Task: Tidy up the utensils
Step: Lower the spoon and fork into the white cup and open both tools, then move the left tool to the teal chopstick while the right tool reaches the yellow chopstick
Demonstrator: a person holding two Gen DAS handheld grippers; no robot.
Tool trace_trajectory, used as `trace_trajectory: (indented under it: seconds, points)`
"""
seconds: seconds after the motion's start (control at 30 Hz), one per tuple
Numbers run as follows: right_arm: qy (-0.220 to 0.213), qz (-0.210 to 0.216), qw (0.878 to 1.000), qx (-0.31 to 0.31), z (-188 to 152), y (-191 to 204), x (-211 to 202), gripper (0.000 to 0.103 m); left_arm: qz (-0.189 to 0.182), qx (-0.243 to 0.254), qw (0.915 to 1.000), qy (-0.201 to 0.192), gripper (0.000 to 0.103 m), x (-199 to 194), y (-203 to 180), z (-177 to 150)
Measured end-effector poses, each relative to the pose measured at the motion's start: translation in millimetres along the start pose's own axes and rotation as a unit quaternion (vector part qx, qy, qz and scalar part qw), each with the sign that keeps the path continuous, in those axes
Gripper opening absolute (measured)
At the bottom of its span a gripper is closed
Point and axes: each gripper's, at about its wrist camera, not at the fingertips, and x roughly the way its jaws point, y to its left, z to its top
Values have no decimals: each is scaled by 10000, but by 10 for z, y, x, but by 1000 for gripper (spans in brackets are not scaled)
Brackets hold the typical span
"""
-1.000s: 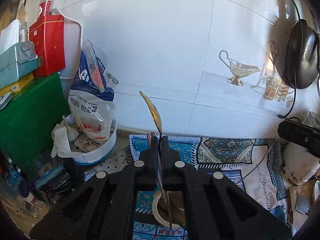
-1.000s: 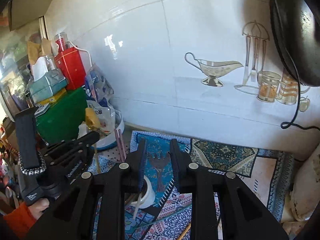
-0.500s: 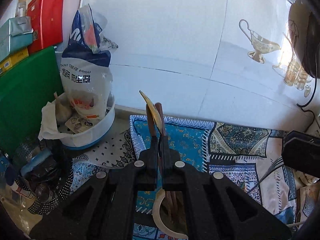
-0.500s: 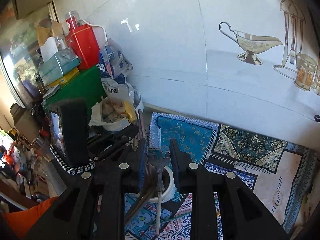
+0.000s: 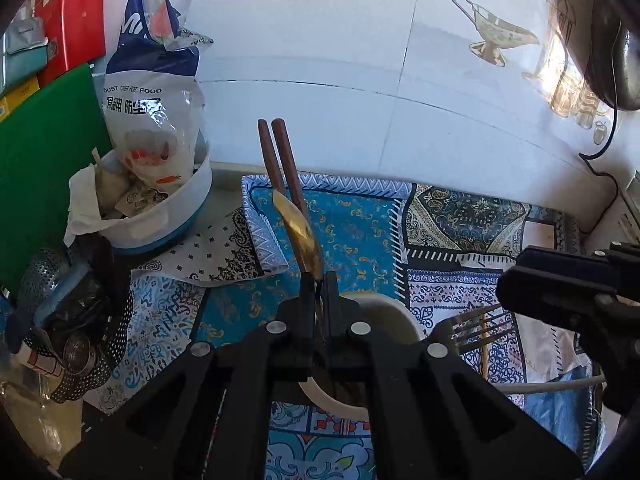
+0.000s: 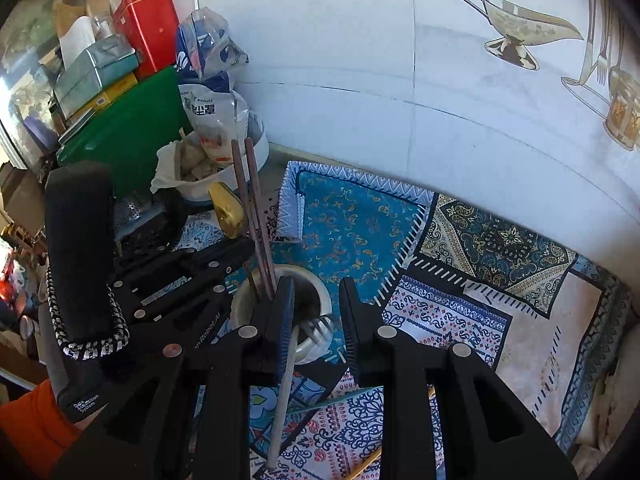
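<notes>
My left gripper (image 5: 319, 280) is shut on the stem of a gold spoon (image 5: 298, 232), bowl end up, directly over a white cup (image 5: 396, 312). Two brown chopsticks (image 5: 280, 160) stand in that cup. The spoon's lower end is hidden behind the fingers. In the right wrist view my right gripper (image 6: 317, 284) hangs over the cup (image 6: 322, 280) with a fork (image 6: 318, 328) between its narrowly parted fingers; the pale handle slants down under the left finger. The left gripper (image 6: 240, 248), spoon (image 6: 228, 210) and chopsticks (image 6: 250, 200) are just to the left. The fork (image 5: 472, 328) and right gripper (image 5: 508, 292) also show at the right.
Patterned cloths (image 5: 360, 232) cover the counter against a white tiled wall. At the left stand a white bowl (image 5: 184, 200) stuffed with a bag and paper, a green board (image 5: 40, 160) and a red tin (image 6: 148, 32). A wooden stick (image 6: 368, 460) lies on the mat. An orange sleeve (image 6: 32, 432) shows.
Both grippers have sunk toward the cup and tipped downward. The chopsticks have come into fuller view beside the spoon. The fork has swung from upright to slanting, lower between the right fingers.
</notes>
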Motion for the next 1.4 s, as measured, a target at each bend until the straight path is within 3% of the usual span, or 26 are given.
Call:
trace_trajectory:
  seconds: [0.33, 0.67, 0.8, 1.13, 1.4]
  points:
    - [-296, -68, 9994, 135, -7, 18, -359, 21, -194, 356, 9987, -294, 4, -542, -117, 23]
    - [-784, -623, 9934, 555, -193, -165, -892, 25, -284, 462, 9981, -289, 32, -908, -26, -111]
    - [-800, -854, 9896, 831, -354, -302, -1013, 31, -297, 500, 9983, -26, 33, -857, 38, -267]
    - [69, -1329, 9806, 1439, -1025, -595, -724, 31, -500, 464, 9917, 1087, 33, -362, 95, -924]
    - [951, -1241, 9732, 1685, -1545, -585, -256, 31, -756, 739, 9797, 1703, 33, 31, -133, -1333]
